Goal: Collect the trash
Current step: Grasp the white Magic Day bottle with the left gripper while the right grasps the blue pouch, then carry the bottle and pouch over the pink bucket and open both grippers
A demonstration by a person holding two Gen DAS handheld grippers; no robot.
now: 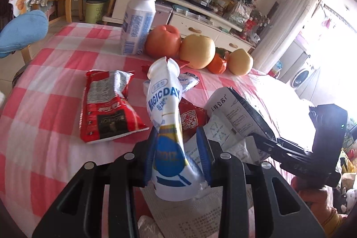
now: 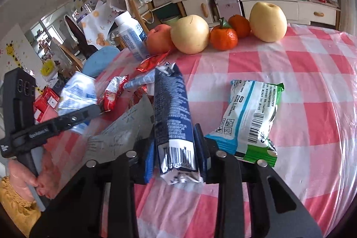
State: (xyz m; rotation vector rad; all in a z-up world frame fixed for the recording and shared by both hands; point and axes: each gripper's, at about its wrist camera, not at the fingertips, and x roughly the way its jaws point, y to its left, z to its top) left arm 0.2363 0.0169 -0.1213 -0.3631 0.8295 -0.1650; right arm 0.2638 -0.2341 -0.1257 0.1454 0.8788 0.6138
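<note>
In the left wrist view my left gripper [image 1: 178, 137] is shut on a white and blue "MAGICDAY" pouch [image 1: 165, 102], which stands up between the blue pads above the pink checked tablecloth [image 1: 44, 117]. A red snack wrapper [image 1: 104, 108] lies to its left, and a small red wrapper [image 1: 190, 118] lies just behind it. In the right wrist view my right gripper [image 2: 176, 137] is shut on a flattened dark blue carton [image 2: 171, 104]. A green and white wrapper [image 2: 250, 117] lies on the tablecloth [image 2: 312, 86] to its right. The left gripper [image 2: 89, 110] with its pouch [image 2: 78, 93] shows at the left.
A white bottle [image 1: 138, 21], an apple [image 1: 164, 40], two pears and two mandarins [image 2: 223, 37] stand along the table's far edge. A printed sheet [image 2: 120, 131] lies between the grippers. A blue chair cushion [image 1: 22, 30] sits off the table's left side. A gloved hand [image 2: 26, 175] holds the left gripper.
</note>
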